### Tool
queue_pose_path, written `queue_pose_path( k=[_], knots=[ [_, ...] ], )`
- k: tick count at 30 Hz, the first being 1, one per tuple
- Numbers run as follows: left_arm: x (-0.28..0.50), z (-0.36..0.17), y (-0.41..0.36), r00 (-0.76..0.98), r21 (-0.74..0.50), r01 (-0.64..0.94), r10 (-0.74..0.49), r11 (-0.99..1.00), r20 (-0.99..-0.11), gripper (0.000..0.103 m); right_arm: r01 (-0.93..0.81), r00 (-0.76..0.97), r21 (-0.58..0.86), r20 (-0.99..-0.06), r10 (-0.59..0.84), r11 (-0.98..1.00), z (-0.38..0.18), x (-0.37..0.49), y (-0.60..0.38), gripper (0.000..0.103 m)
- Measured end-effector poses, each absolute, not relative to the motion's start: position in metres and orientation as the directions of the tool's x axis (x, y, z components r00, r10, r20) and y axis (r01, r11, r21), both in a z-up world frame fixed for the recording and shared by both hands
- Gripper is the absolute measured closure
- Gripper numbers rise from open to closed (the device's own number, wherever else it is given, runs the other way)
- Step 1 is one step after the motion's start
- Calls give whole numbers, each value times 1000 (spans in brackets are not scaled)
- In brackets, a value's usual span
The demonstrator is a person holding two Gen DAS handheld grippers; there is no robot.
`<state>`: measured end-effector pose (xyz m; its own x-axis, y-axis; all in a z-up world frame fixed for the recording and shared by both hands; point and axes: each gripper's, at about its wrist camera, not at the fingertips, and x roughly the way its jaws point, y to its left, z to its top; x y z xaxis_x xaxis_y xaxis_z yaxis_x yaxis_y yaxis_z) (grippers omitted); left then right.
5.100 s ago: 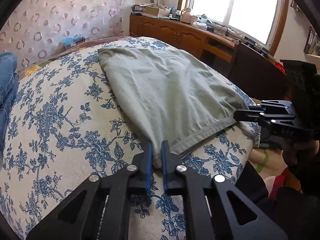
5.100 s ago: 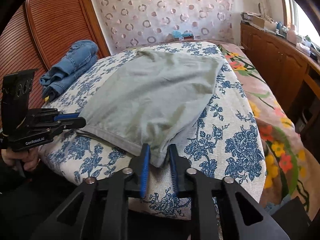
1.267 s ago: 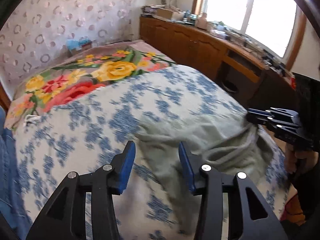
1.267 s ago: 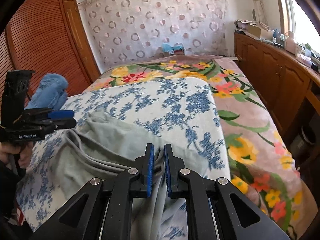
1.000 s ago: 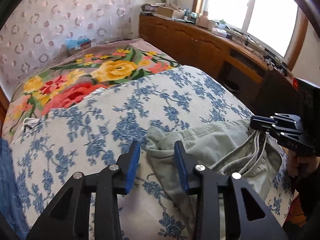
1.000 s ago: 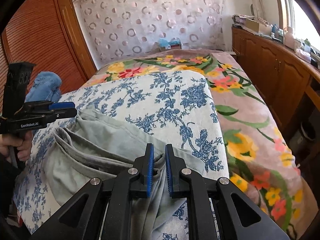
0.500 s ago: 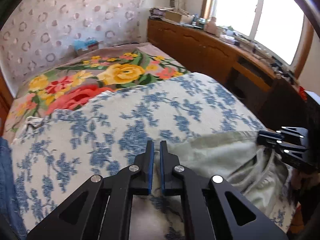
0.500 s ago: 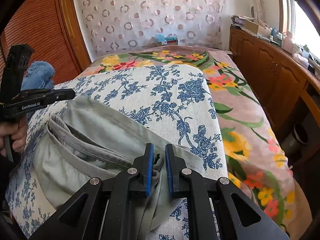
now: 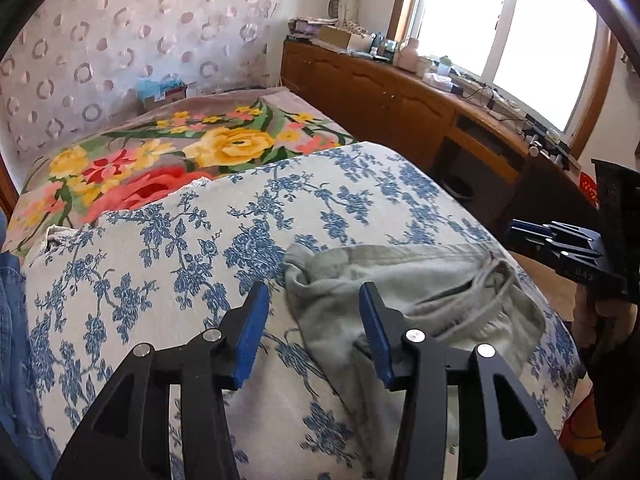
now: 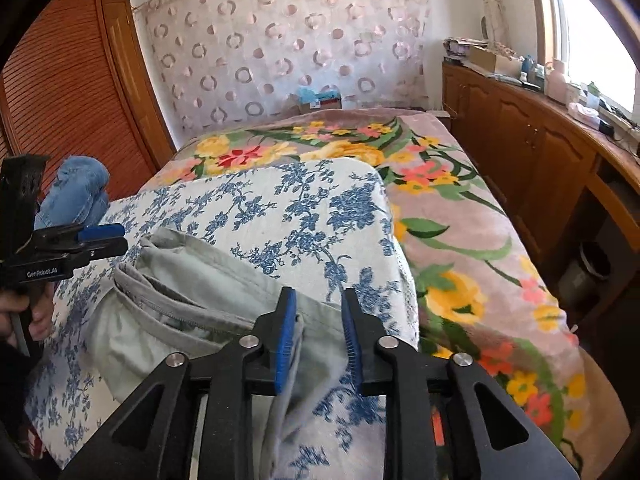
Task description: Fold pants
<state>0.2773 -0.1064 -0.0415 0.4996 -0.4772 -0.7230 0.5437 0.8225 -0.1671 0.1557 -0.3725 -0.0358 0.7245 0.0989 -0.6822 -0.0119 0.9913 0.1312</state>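
The pale grey-green pants lie bunched in a folded heap on the blue-flowered cloth near the bed's front edge. My left gripper is over their left corner. Its jaws are opening wide, and the corner lies loose between the fingertips, untouched by the pads. My right gripper is at the pants' right end, and its jaws are opening too. A fold of cloth sags beside the left pad, no longer pinched. Each gripper shows in the other's view: the right gripper and the left gripper, the latter held by a hand.
Folded blue jeans rest at the bed's left side. A flowered blanket covers the far and right parts of the bed. A wooden cabinet with clutter runs along the window wall. Slatted wooden doors stand on the left.
Half a second ago both grippers were shut at the pants' corners; now both have opened and let go of the cloth. Since five seconds ago the spread pants have become a short heap.
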Motion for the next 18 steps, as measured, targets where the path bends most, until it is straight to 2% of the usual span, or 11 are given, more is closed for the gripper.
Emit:
queue_pose_path(
  k=[4,6,18],
  knots=[
    [268,-40,-106,490,-175,559,-493,810,-719,55,-14,716,145,-690,111,989,-34,141,-376,64],
    [264,-42,-109,478,-179,572,-503,801,-721,55,-29,701,173,-699,143,984,-38,138,-376,62],
    [247,-48,-128,419,-188,632,-536,752,-733,55,-120,657,156,-728,196,980,-46,152,-368,62]
  ],
)
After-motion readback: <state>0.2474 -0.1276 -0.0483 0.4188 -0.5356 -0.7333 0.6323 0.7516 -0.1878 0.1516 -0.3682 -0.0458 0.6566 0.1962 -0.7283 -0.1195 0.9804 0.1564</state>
